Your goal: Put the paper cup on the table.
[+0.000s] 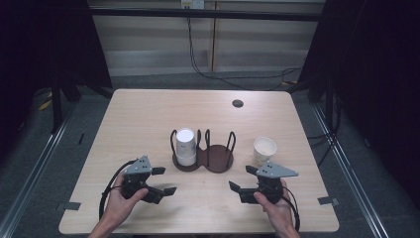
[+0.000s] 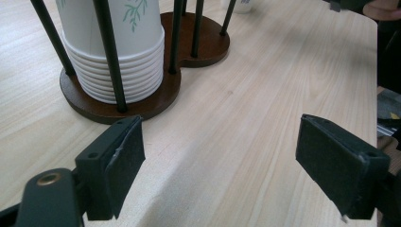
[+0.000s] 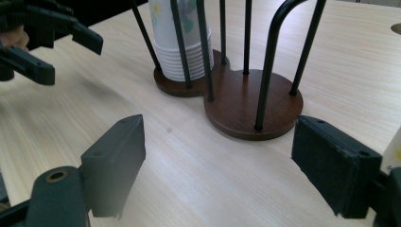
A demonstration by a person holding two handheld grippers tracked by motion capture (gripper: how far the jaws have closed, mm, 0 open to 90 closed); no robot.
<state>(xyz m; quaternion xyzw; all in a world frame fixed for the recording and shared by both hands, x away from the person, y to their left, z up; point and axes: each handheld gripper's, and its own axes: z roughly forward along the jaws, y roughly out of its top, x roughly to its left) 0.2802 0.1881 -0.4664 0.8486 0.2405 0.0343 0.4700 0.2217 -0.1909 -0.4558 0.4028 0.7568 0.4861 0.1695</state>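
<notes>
While hovering low over the pale wooden worktop [image 1: 148, 114], keeping both sets of jaws spread wide with nothing between the pads. Sitting at lower left of the high view, left gripper [image 1: 165, 180] in a hand [image 1: 120, 201], aiming toward the middle. Sitting at lower right, right gripper [image 1: 242, 178] in the other hand [image 1: 277, 208], jaws likewise parted and gripping nothing. Standing at centre frame, dark wooden two-ring cup holder [image 1: 218, 159] with black wire uprights; filling its left ring, stack of white paper cups [image 1: 186, 146]; lying bare, its right ring. Standing alone just right of the holder, touching nothing, single paper cup [image 1: 264, 150], close above the right gripper. Showing at upper left of the left gripper view, stacked rims and a green leaf print.
</notes>
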